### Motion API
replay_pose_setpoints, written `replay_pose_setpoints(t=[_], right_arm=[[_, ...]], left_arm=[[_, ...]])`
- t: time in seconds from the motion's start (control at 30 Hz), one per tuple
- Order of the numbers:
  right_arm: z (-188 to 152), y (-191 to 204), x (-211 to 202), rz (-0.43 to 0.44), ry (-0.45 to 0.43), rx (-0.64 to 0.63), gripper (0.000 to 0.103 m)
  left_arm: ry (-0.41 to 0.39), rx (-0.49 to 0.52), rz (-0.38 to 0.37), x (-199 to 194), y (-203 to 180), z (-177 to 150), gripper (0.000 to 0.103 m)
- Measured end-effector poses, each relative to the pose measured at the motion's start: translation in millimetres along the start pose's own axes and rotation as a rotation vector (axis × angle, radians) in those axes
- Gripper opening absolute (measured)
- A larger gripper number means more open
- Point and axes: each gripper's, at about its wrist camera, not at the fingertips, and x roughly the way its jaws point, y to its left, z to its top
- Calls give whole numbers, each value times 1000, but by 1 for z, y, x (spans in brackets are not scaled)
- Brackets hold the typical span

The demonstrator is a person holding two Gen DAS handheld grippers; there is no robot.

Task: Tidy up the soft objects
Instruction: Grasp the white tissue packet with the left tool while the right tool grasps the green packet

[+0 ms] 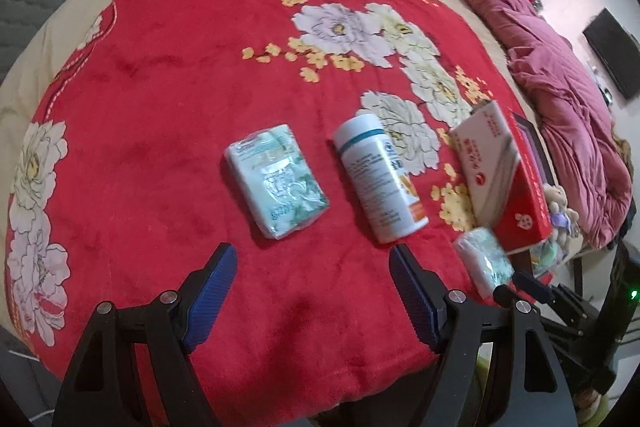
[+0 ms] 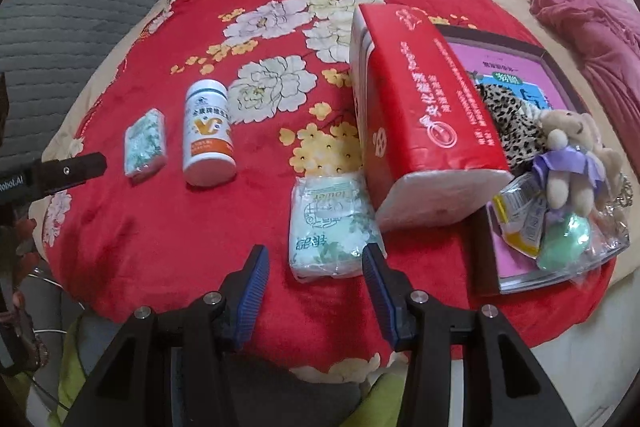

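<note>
Blue-padded right gripper (image 2: 316, 263), jaws open, empty, faced the tissue pack (image 2: 332, 227); advance to straddle it, then close gently. Left gripper (image 1: 312, 263) open, empty.

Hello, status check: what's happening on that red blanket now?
Left gripper open, empty. Right gripper open, near tissue pack. Vitamin bottle lying between packs, not blocking.

Both wrist views low, facing across blanket (image 1: 160, 107), bottle (image 2: 208, 131) shared
</note>
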Motion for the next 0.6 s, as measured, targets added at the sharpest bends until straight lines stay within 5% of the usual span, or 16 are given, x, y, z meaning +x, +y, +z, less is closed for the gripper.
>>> replay_pose_setpoints(t=[0.6], right_arm=[[15, 13, 33, 15, 19, -35, 46]], left_arm=[[99, -147, 127, 82, 21, 44, 79]])
